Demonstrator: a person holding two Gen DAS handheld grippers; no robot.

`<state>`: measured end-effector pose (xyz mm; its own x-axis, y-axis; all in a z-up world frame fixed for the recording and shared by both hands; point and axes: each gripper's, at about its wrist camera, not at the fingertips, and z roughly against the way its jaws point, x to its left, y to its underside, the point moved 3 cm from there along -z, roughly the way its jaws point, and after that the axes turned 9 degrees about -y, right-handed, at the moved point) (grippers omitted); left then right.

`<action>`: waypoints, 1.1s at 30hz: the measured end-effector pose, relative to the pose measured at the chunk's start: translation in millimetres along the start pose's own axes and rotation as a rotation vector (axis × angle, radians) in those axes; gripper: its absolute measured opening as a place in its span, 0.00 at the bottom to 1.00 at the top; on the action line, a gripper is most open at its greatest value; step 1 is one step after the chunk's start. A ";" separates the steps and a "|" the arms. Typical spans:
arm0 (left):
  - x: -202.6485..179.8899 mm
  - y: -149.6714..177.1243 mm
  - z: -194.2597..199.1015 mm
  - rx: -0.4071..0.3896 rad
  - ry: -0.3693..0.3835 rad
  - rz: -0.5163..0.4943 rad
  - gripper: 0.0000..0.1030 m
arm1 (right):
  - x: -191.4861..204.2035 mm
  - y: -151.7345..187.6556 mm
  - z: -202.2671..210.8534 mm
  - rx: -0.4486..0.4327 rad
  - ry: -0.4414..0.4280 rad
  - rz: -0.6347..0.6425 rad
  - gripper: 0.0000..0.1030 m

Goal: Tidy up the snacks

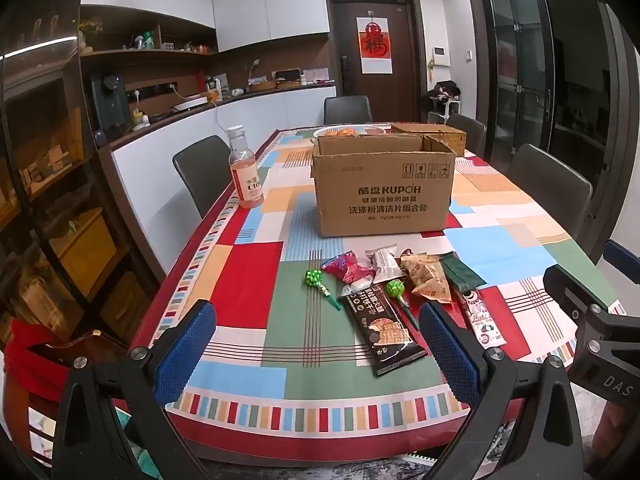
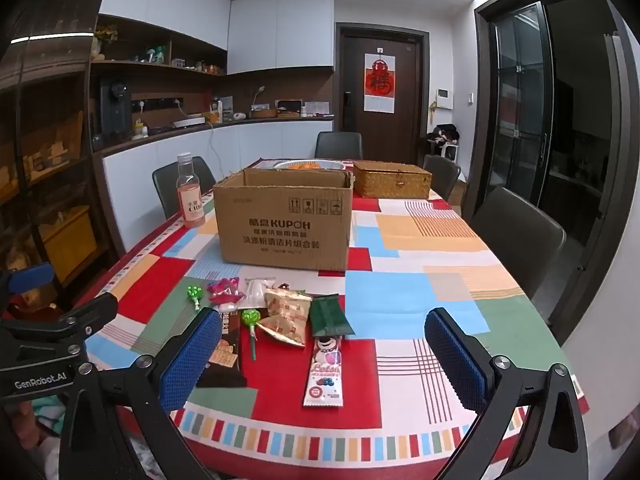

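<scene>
The cardboard box on the table is printed "KUPOH" beside two Chinese characters, with smaller Chinese lines below and four handling symbols near its top right. The bottle carries a label reading "C100", the long white snack packet reads "Lotso", and the red hanging on the door shows the character 福. The gripper mounts read "GenRobot.AI" and "DAS".
</scene>
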<state>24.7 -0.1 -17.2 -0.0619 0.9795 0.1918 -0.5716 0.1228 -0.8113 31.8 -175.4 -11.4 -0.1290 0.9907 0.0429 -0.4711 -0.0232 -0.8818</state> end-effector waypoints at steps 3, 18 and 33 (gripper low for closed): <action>-0.6 -0.6 -0.2 -0.002 -0.006 -0.001 1.00 | 0.1 0.1 -0.2 0.003 -0.001 -0.002 1.00; 5.0 -4.1 9.4 -0.015 -0.002 0.019 1.00 | 1.1 1.0 0.0 0.004 -0.002 -0.004 1.00; 4.7 -3.8 10.9 -0.016 0.000 0.020 1.00 | 0.6 2.1 -0.4 0.004 -0.001 -0.003 1.00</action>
<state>17.7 2.3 -7.2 -0.0731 0.9819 0.1748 -0.5569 0.1052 -0.8239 31.1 -174.8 -13.4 -0.1286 0.9906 0.0466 -0.4749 -0.0203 -0.8798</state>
